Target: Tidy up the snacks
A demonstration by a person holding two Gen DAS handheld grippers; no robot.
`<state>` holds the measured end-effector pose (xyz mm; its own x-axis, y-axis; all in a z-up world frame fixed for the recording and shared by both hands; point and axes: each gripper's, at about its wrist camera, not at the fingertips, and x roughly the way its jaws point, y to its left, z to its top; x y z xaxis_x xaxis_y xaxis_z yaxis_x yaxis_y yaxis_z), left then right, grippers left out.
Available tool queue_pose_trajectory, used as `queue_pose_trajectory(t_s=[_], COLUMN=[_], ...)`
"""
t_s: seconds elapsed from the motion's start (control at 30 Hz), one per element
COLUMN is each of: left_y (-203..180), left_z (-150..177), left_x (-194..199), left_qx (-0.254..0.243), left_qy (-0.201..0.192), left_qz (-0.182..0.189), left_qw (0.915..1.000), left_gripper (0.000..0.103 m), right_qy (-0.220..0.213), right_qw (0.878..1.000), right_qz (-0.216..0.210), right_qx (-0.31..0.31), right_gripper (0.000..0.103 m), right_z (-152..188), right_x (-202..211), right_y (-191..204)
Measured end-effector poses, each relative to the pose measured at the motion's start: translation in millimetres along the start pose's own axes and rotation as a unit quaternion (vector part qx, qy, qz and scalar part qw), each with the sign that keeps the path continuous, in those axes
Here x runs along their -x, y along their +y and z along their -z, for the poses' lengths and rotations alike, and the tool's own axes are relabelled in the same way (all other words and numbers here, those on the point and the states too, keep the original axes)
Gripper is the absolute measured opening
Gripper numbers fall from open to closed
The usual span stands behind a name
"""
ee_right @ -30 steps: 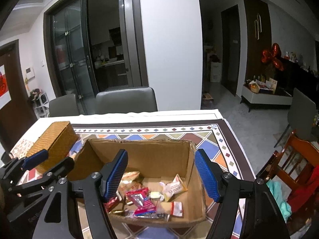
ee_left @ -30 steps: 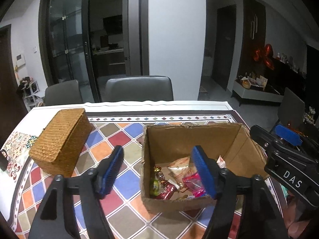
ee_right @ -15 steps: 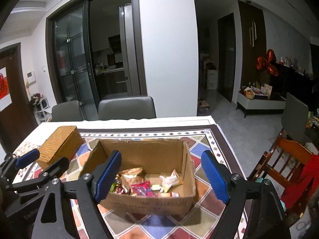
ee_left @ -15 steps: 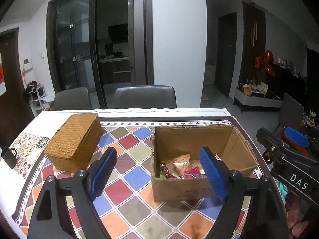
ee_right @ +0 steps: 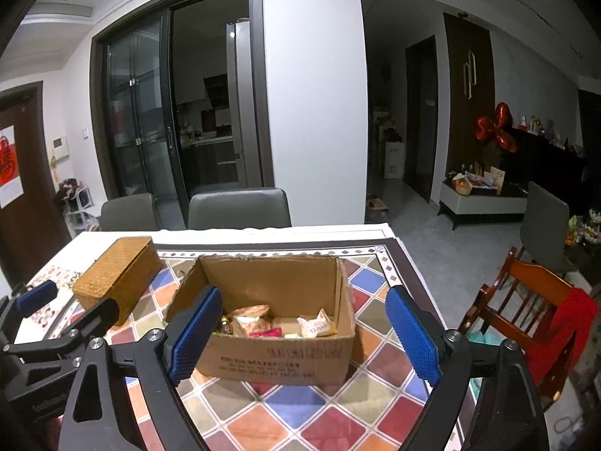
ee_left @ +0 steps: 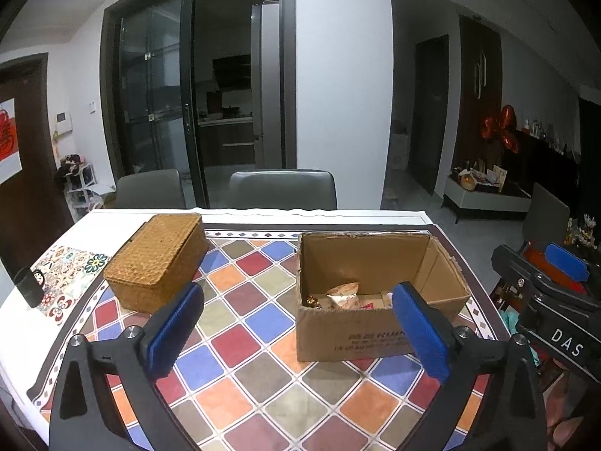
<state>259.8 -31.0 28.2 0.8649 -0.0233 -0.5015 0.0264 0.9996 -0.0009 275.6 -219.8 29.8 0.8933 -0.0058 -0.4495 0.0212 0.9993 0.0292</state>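
An open cardboard box (ee_left: 375, 332) (ee_right: 278, 357) stands on the checked tablecloth and holds several wrapped snacks (ee_right: 259, 319), partly visible in the left wrist view (ee_left: 343, 295). A closed wicker box (ee_left: 157, 263) (ee_right: 116, 276) lies to its left. My left gripper (ee_left: 296, 332) is open and empty, in front of and left of the cardboard box. My right gripper (ee_right: 302, 332) is open and empty, just in front of the box, and also shows in the left wrist view (ee_left: 544, 274). The left gripper shows at the right wrist view's left edge (ee_right: 71, 304).
The table (ee_left: 338, 216) has grey chairs (ee_left: 281, 189) behind it. A small dark object (ee_left: 28, 287) sits at the table's left edge. A wooden chair with red cloth (ee_right: 541, 312) stands to the right. The far table edge lies behind both boxes.
Both grippers have drawn back and up from over the cardboard box, which now looks smaller and farther. Both stay open and empty.
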Motion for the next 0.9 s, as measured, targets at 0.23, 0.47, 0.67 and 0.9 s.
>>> queue_pose_trajectory(t_s=[0.23, 0.47, 0.67, 0.9], left_y=[1, 7, 10, 14], left_z=[10, 23, 37, 50], left_x=[20, 42, 60, 82], left_qx=[-0.004, 0.002, 0.0, 0.0], left_qy=[-0.008, -0.017, -0.022, -0.031], left_qz=[-0.002, -0.005, -0.003, -0.006], left_qw=[1.0, 0.9998, 0.9998, 0.9995], left_gripper=[0.103, 0.103, 0.103, 0.103], right_qy=[-0.009, -0.013, -0.016, -0.013], right_qw=[1.0, 1.0, 1.0, 1.0], right_qz=[0.001, 0.003, 0.008, 0.019], right_qx=[-0.001, -0.003, -0.001, -0.004], right_gripper=[0.09, 0.09, 0.09, 0.09], right_z=[7, 20, 32, 48], right_x=[19, 38, 58, 80], right_y=[-2, -1, -1, -3])
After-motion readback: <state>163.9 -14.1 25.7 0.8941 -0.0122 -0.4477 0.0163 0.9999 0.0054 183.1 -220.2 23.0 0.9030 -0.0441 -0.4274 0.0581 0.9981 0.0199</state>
